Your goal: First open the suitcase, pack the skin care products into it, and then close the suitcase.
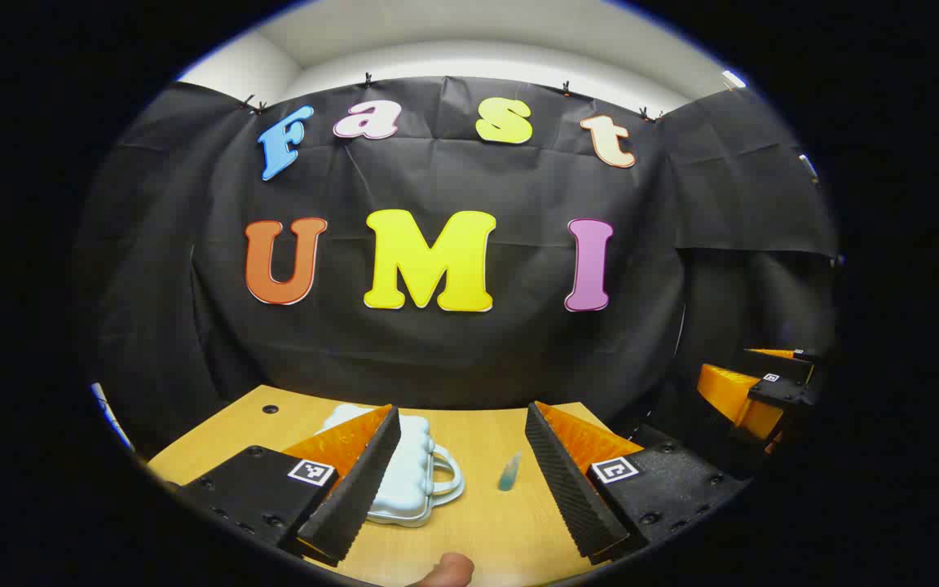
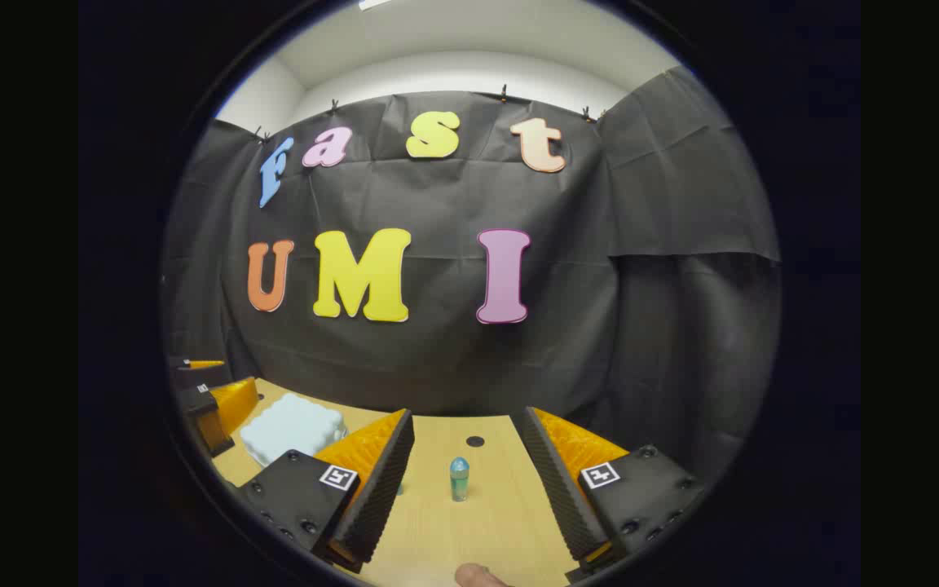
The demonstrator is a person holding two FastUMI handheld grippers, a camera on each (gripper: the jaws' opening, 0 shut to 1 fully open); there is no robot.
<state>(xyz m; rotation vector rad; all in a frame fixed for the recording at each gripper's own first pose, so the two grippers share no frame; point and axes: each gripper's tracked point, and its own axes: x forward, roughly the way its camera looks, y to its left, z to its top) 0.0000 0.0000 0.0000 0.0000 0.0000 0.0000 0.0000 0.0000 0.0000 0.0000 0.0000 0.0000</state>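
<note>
Since the suitcase [image 1: 404, 473] is closed and lying flat on the bench [image 1: 486, 530], opening comes first imo. It sits right in front of the left gripper [image 1: 461, 481], handle facing it, so that one's nearer. Right gripper [image 2: 465, 489] faces the small bottle [image 2: 459, 478], standing upright. Both grippers spread wide, holding nothing.
</note>
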